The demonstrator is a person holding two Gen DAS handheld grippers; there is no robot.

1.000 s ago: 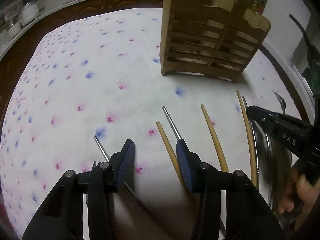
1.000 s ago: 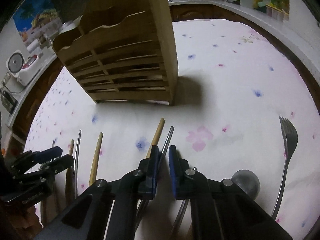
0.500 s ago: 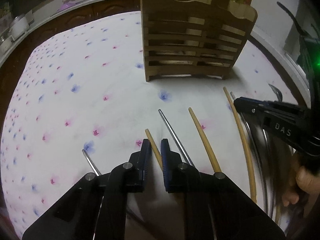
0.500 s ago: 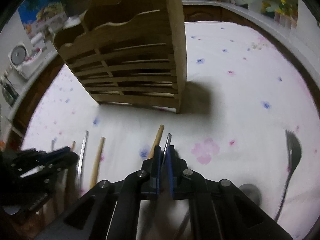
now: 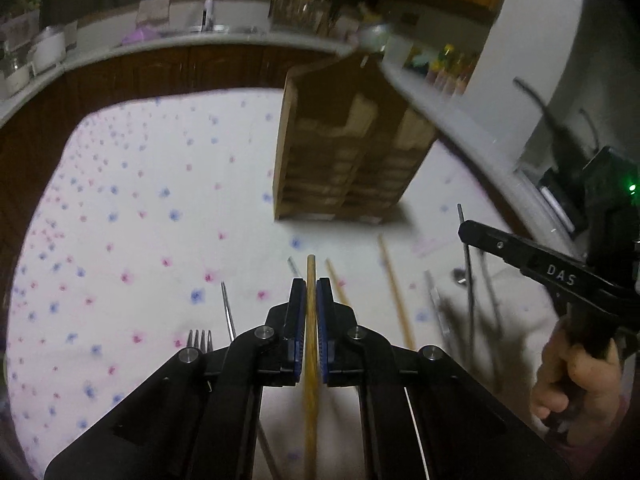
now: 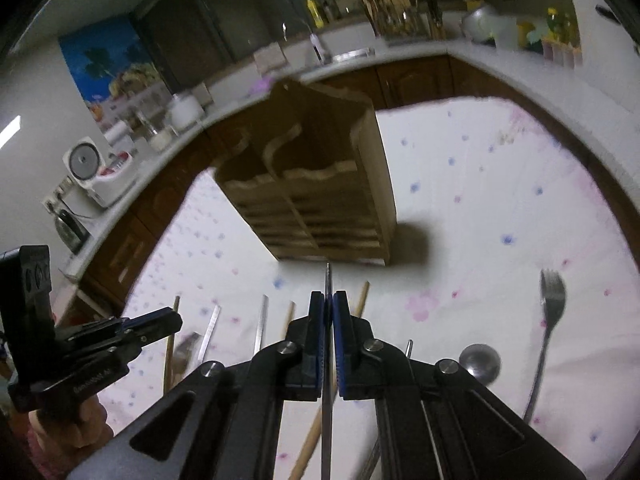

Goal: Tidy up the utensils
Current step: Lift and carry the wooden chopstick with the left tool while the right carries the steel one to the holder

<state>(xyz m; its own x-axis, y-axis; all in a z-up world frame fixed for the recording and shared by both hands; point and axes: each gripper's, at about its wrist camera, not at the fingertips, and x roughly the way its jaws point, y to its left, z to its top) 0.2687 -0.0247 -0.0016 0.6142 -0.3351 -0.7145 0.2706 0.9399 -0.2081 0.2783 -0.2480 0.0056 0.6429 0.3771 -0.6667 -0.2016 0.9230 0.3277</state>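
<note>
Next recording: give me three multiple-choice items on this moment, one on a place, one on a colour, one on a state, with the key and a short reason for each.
1. Where does the wooden utensil rack stand relative to the claws?
A. On the flowered cloth beyond both claws
B. On the counter by the sink
C. On the floor

2. What colour are the claw pads?
A. Red
B. Blue
C. Yellow

3. What is the state of the left claw?
A. Open and empty
B. Shut on a fork
C. Shut on a wooden chopstick

Key:
1 A: both wrist views show the rack upright on the cloth ahead of the fingers.
2 B: the pads on both claws are blue.
3 C: the wooden chopstick runs between the closed pads, while the right claw grips a thin metal chopstick.
</note>
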